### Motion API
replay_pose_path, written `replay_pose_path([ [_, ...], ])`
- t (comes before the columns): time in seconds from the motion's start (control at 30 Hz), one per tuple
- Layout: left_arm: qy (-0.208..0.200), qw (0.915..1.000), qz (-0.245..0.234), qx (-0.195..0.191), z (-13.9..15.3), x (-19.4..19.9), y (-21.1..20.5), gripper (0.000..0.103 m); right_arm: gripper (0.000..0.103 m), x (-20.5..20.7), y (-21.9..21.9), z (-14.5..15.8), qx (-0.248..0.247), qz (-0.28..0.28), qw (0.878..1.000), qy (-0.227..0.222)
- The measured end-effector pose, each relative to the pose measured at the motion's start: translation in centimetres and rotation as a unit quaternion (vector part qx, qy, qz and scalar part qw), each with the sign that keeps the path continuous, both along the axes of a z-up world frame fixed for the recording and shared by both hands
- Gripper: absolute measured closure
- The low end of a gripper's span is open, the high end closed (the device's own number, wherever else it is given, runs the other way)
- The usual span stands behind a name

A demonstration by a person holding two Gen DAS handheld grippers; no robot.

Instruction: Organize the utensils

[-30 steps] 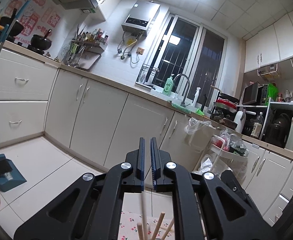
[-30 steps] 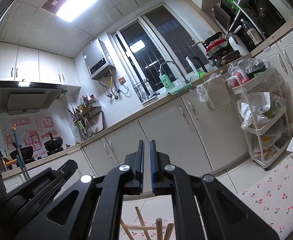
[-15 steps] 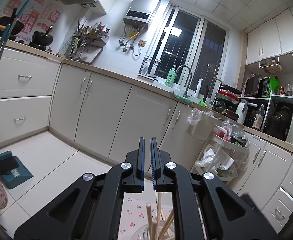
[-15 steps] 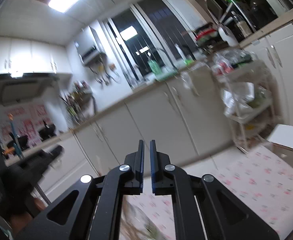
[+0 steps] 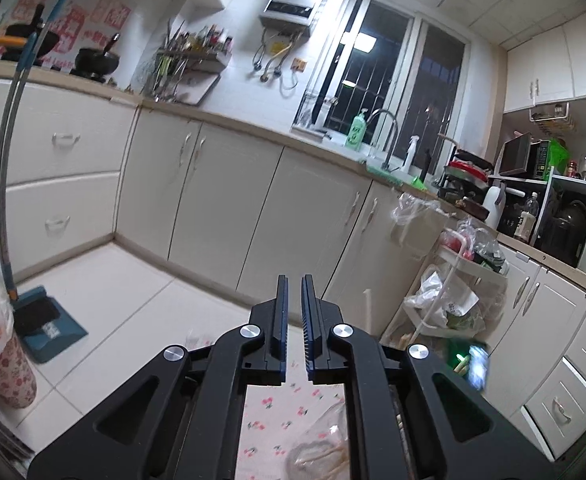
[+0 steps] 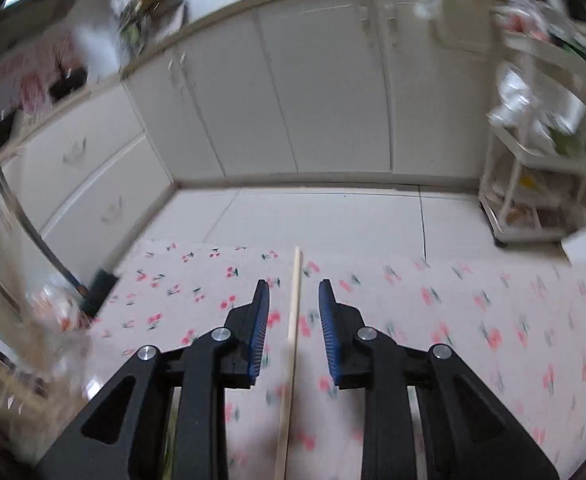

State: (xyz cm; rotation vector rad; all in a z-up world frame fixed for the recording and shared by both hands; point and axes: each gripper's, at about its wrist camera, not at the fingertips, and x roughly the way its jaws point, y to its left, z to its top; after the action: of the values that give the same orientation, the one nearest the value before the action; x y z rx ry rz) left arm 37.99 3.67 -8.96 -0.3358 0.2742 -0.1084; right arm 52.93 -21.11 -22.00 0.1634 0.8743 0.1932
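Observation:
In the right wrist view a single wooden chopstick (image 6: 293, 344) lies on the cherry-print tablecloth (image 6: 473, 320), running lengthwise between the two fingers of my right gripper (image 6: 294, 292), which is open above it. In the left wrist view my left gripper (image 5: 295, 296) is shut and empty, pointing at the cabinets. Below it a clear glass jar (image 5: 321, 448) with several wooden chopsticks sits on the same tablecloth (image 5: 269, 420), partly hidden by the gripper body.
White base cabinets (image 5: 221, 200) run along the far wall, with a white rack of bags (image 5: 453, 292) at the right. A blue dustpan (image 5: 45, 324) and a flower-print bin (image 5: 1, 352) stand at the left. The right wrist view is motion-blurred.
My right gripper has swung down from facing the room to the table and opened over the lone chopstick. The left gripper has tilted down a little and stays shut.

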Motion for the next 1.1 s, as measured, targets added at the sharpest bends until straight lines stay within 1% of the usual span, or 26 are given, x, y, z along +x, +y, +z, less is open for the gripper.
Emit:
replay_pose_path([
  [0.1, 0.012, 0.9999, 0.002, -0.003, -0.8, 0.1, 0.7, 0.093, 0.077, 2.2, 0.5, -1.7, -0.034, 0.002, 0.999, 0.034],
  [0.13, 0.015, 0.9999, 0.001, -0.004, -1.0, 0.1, 0.9, 0.092, 0.078, 2.4, 0.8, -2.4, -0.049, 0.01, 0.998, 0.041],
  [0.17, 0.016, 0.9999, 0.001, -0.004, -1.1, 0.2, 1.0, 0.09, 0.08, 2.4, 1.0, -2.6, -0.062, 0.02, 0.997, 0.038],
  [0.2, 0.017, 0.9998, 0.001, -0.003, -1.2, 0.2, 1.1, 0.09, 0.084, 2.2, 1.3, -2.7, -0.081, 0.028, 0.996, 0.035],
  [0.23, 0.018, 0.9998, 0.001, -0.002, -1.2, 0.2, 1.2, 0.088, 0.096, 2.0, 1.5, -2.8, -0.101, 0.032, 0.994, 0.034],
  [0.27, 0.019, 0.9998, 0.001, -0.002, -1.2, 0.2, 1.2, 0.087, 0.096, 1.7, 1.3, -2.8, -0.106, 0.035, 0.993, 0.034],
  [0.33, 0.022, 0.9998, 0.0, -0.003, -1.2, 0.2, 1.2, 0.086, 0.097, 1.1, 0.6, -2.8, -0.103, 0.029, 0.994, 0.038],
  [0.37, 0.023, 0.9997, 0.0, -0.002, -1.2, 0.1, 1.1, 0.084, 0.097, 0.5, -0.2, -2.5, -0.091, 0.02, 0.995, 0.036],
  [0.4, 0.026, 0.9997, -0.001, -0.001, -1.2, 0.0, 1.1, 0.084, 0.097, -0.3, -1.0, -2.1, -0.069, 0.007, 0.997, 0.036],
  [0.43, 0.028, 0.9996, -0.002, -0.001, -1.2, -0.1, 1.1, 0.083, 0.097, -1.6, -2.7, -1.3, -0.028, -0.019, 0.999, 0.026],
  [0.47, 0.03, 0.9995, -0.003, -0.001, -1.3, -0.3, 1.2, 0.083, 0.097, -2.5, -3.9, -0.6, -0.003, -0.035, 0.999, 0.016],
  [0.5, 0.032, 0.9995, -0.003, -0.001, -1.3, -0.5, 1.2, 0.082, 0.097, -4.1, -5.2, 0.6, 0.031, -0.054, 0.998, -0.001],
  [0.53, 0.034, 0.9994, -0.004, 0.0, -1.4, -0.7, 1.3, 0.081, 0.097, -6.5, -6.6, 2.3, 0.083, -0.077, 0.993, -0.034],
  [0.57, 0.036, 0.9993, -0.004, 0.001, -1.4, -0.8, 1.2, 0.08, 0.097, -7.8, -7.3, 3.6, 0.113, -0.088, 0.988, -0.058],
  [0.6, 0.038, 0.9992, -0.004, 0.0, -1.5, -0.9, 1.2, 0.079, 0.097, -10.3, -8.0, 5.5, 0.163, -0.103, 0.976, -0.102],
  [0.67, 0.043, 0.9991, -0.005, -0.006, -1.5, -1.0, 1.2, 0.079, 0.097, -13.3, -8.0, 8.5, 0.218, -0.119, 0.953, -0.173],
  [0.7, 0.044, 0.999, -0.006, -0.009, -1.4, -1.1, 1.2, 0.078, 0.097, -15.0, -7.4, 10.3, 0.243, -0.124, 0.937, -0.22],
  [0.73, 0.045, 0.9988, -0.008, -0.016, -1.3, -1.1, 1.1, 0.077, 0.097, -15.8, -6.6, 11.6, 0.252, -0.124, 0.926, -0.252],
  [0.8, 0.046, 0.9985, -0.014, -0.025, -0.9, -0.8, 1.1, 0.073, 0.097, -16.1, -5.0, 13.9, 0.252, -0.123, 0.912, -0.298],
  [0.83, 0.045, 0.9984, -0.018, -0.031, -0.6, -0.5, 1.2, 0.069, 0.097, -16.0, -3.6, 14.9, 0.244, -0.12, 0.905, -0.327],
  [0.87, 0.044, 0.998, -0.024, -0.039, -0.1, 0.1, 1.3, 0.066, 0.097, -15.2, -2.9, 15.3, 0.247, -0.116, 0.902, -0.335],
  [0.9, 0.042, 0.9975, -0.031, -0.047, 0.4, 0.8, 1.4, 0.065, 0.097, -14.8, -2.5, 15.6, 0.253, -0.112, 0.901, -0.335],
  [0.97, 0.045, 0.9957, -0.045, -0.067, 1.2, 2.3, 1.9, 0.062, 0.097, -13.8, -0.9, 15.6, 0.232, -0.116, 0.899, -0.353],
  [1.03, 0.052, 0.993, -0.054, -0.092, 1.9, 4.0, 2.8, 0.061, 0.097, -12.6, 0.1, 15.1, 0.22, -0.12, 0.899, -0.359],
  [1.1, 0.05, 0.9924, -0.052, -0.1, 2.4, 4.8, 3.5, 0.059, 0.097, -11.9, 1.0, 14.5, 0.201, -0.123, 0.899, -0.368],
])
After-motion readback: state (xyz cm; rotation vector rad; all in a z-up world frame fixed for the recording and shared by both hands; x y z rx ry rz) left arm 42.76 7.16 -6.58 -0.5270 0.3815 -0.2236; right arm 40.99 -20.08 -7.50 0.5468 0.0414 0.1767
